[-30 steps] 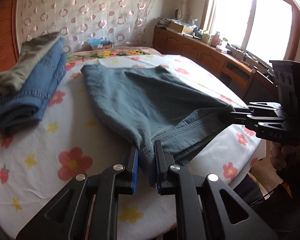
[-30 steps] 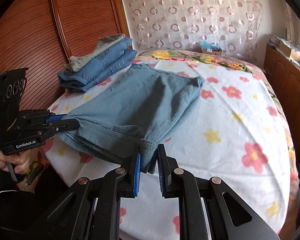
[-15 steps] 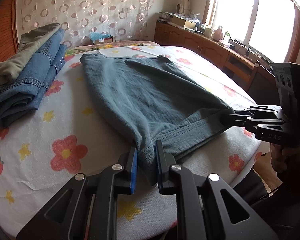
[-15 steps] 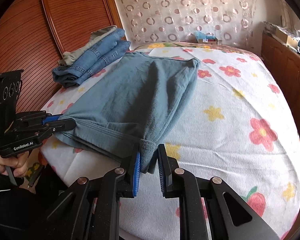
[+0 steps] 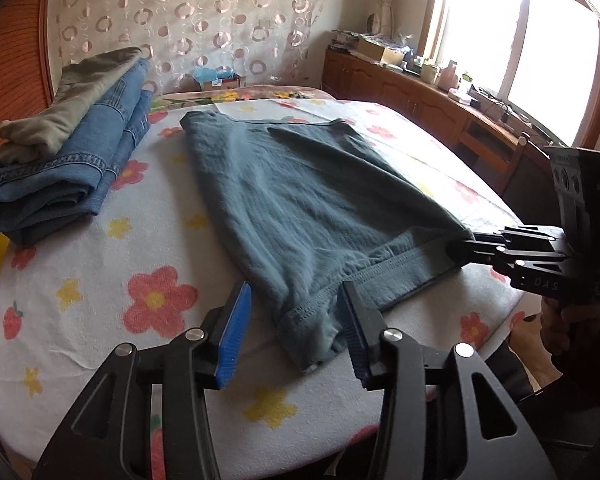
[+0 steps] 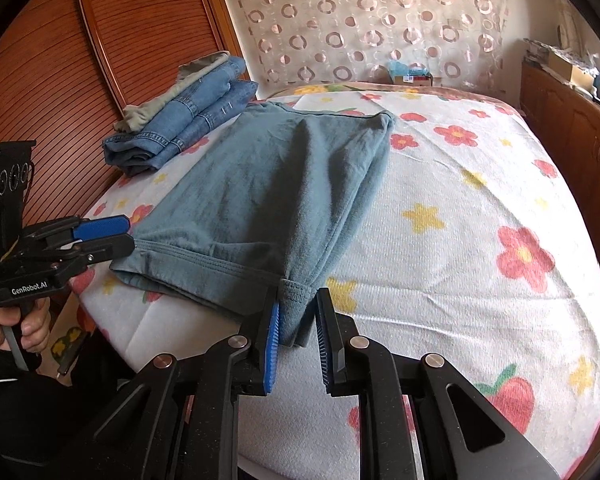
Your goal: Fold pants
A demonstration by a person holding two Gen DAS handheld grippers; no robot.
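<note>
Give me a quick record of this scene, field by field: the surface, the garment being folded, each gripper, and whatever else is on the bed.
surface: bed with floral sheet
garment: teal pants, lying flat on the sheet, waistband at the near edge
left gripper: jaws opening, waistband corner between them, pads off the cloth
right gripper: shut on the other waistband corner
other items: stack of folded jeans with an olive garment on top, left of the pants, apart from them

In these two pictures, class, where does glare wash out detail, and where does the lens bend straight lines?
Left wrist view: the window is blown out white. Right wrist view: evenly lit, no glare; the wooden panel bows and the corners go black. Both views keep the teal pants sharp.
</note>
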